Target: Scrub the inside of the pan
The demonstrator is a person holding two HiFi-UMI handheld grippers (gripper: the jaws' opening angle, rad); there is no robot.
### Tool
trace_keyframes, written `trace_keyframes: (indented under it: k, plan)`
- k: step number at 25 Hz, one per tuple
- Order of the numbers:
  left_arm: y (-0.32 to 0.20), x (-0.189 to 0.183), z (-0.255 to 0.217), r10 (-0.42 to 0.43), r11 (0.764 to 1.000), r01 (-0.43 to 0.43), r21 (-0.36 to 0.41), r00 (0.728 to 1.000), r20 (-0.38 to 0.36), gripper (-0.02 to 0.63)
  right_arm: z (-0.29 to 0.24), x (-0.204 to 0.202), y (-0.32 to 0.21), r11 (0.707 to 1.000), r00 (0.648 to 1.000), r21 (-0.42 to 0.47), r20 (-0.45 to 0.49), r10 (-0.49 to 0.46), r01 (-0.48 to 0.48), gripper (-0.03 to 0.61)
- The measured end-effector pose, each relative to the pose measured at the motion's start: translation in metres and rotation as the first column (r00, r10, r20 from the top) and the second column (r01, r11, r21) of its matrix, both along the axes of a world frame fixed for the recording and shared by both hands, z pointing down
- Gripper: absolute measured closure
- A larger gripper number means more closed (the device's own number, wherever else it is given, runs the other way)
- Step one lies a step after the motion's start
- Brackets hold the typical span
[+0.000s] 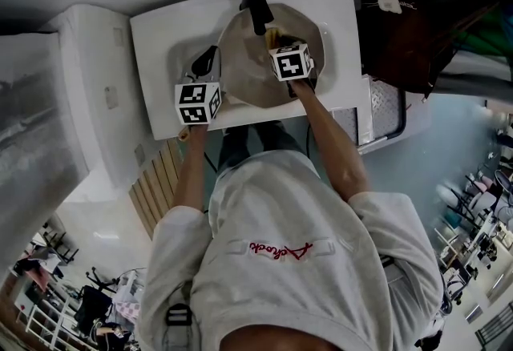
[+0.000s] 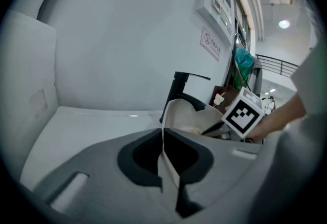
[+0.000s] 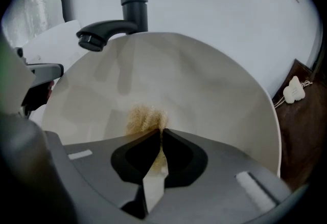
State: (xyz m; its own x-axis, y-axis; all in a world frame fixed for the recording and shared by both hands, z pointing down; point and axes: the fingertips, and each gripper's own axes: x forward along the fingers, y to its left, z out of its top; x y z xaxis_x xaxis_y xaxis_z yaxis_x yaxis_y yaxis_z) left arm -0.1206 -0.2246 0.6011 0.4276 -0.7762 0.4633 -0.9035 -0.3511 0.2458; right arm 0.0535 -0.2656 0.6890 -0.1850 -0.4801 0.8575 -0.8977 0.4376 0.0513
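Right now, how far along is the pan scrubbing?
Done: the left claw is clamped on the rim of the round cream pan, held over the white sink. In hand: the right claw presses a golden wire scourer against its inside. Left: probably the remaining inside; nothing shows coverage.

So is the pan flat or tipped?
Tipped: the left gripper clamps the pan by its rim, its inside facing the right gripper and scrubber.
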Motion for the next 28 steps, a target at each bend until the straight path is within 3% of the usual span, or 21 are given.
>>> trace_keyframes:
  k: [7,13,20,28]
  plan:
    - [0.0,-0.001,0.0,-0.004,1.0,0.004,0.0,1.0,-0.001,0.601,0.016,-0.011,0.044,0.997,0.999,-0.062,0.008,-0.034,0.035,0.552]
    - [0.0,0.0,-0.001,0.007,1.0,-0.007,-0.006,1.0,0.014,0.601,0.029,-0.025,0.077,0.985,0.993,-0.124,0.001,-0.119,0.118,0.552]
    - [-0.006,0.002,-0.019,0.01,1.0,-0.011,0.029,0.999,0.03,0.6,0.029,-0.031,0.087,0.979,0.989,-0.143,0.016,-0.148,0.148,0.552]
    - [-0.007,0.002,-0.033,-0.003,0.998,0.0,0.055,0.999,0.051,0.606,0.001,-0.023,0.073,0.993,0.989,-0.002,0.088,-0.117,0.117,0.552]
